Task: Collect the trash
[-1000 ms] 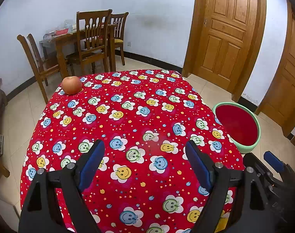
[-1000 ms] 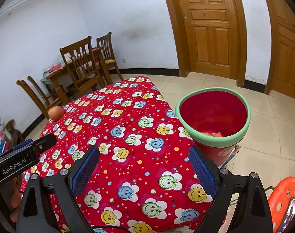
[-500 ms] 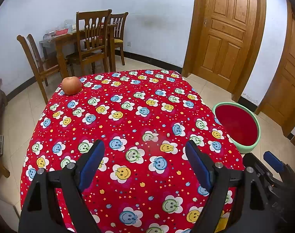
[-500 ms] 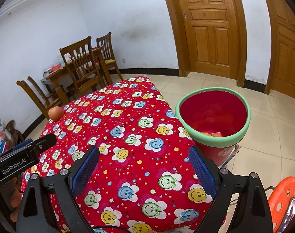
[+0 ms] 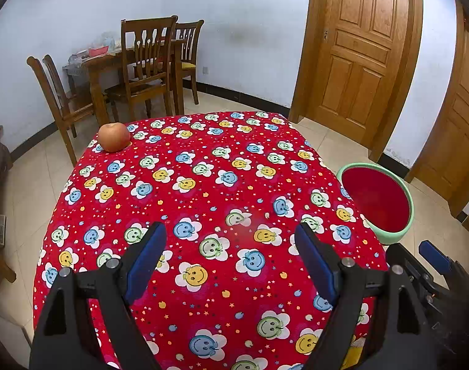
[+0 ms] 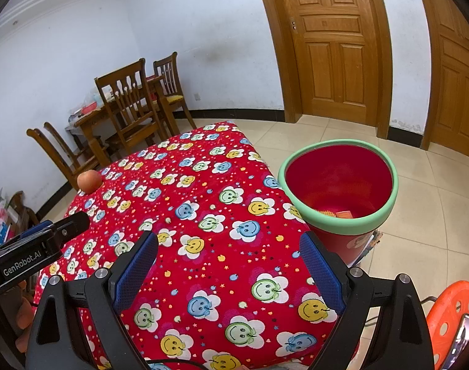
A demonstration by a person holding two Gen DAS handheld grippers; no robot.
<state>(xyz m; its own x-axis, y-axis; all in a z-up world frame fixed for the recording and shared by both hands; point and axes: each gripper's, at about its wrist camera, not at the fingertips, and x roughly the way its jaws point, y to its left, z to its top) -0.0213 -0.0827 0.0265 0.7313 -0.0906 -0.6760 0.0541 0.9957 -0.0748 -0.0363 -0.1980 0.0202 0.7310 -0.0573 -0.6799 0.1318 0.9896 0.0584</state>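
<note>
A table under a red smiley-flower cloth [image 5: 203, 191] [image 6: 203, 215] fills both views. My left gripper [image 5: 230, 237] hovers open over its near part, nothing between the blue pads. My right gripper [image 6: 228, 246] is open too, above the cloth's near right corner, empty. A red bin with a green rim [image 6: 339, 185] [image 5: 376, 200] stands on the floor at the table's right side; small orange scraps [image 6: 336, 213] lie at its bottom. An apple [image 5: 114, 137] [image 6: 89, 181] rests at the far left corner of the cloth. No loose trash shows on the cloth.
Wooden chairs [image 5: 145, 67] and a cluttered dining table [image 5: 95, 58] stand at the back left. Wooden doors [image 5: 358, 55] line the right wall. An orange perforated stool [image 6: 450, 317] sits at the lower right. Tiled floor [image 6: 419, 215] surrounds the bin.
</note>
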